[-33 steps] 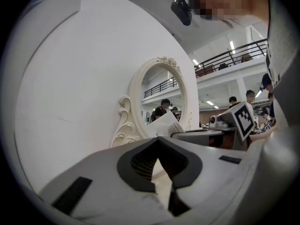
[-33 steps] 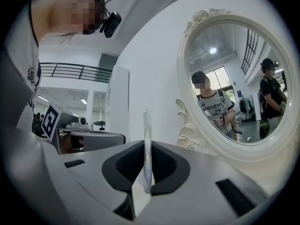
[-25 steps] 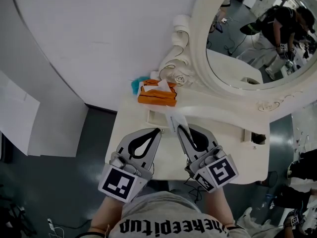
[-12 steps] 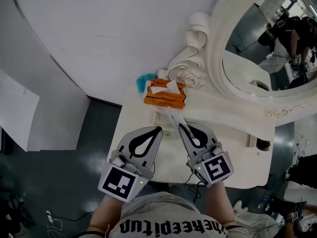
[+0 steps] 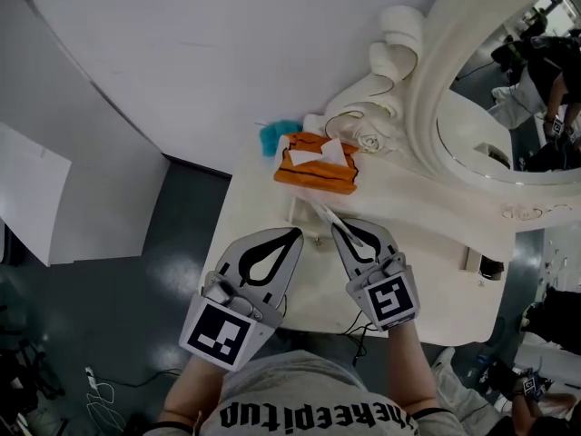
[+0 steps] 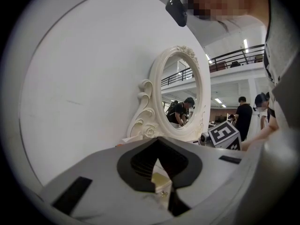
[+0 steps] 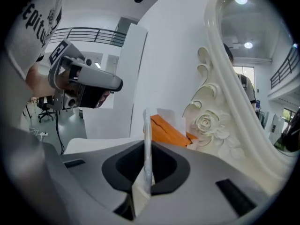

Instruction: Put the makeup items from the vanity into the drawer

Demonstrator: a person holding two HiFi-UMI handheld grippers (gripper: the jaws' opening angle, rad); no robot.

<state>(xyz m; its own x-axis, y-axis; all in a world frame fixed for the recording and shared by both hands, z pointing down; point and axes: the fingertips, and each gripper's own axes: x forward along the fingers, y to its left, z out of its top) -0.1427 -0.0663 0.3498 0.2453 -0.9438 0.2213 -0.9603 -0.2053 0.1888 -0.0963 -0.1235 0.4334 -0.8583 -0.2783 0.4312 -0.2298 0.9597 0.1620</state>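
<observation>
right gripper view shows the right gripper (image 5: 334, 230) clamped on a thin white makeup item (image 7: 146, 130), held above the vanity (image 5: 436, 243) and not yet in the drawer, which is not clearly visible. the left gripper (image 5: 292, 236) is closed and empty. stowing looks still to come.

Grey shirt (image 5: 300, 405) — black lettering; black-white marker cubes (image 5: 218, 334)

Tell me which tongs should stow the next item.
Right. The right tongs grip a thin white item over the vanity, while the left tongs are shut and empty beside them.
</observation>
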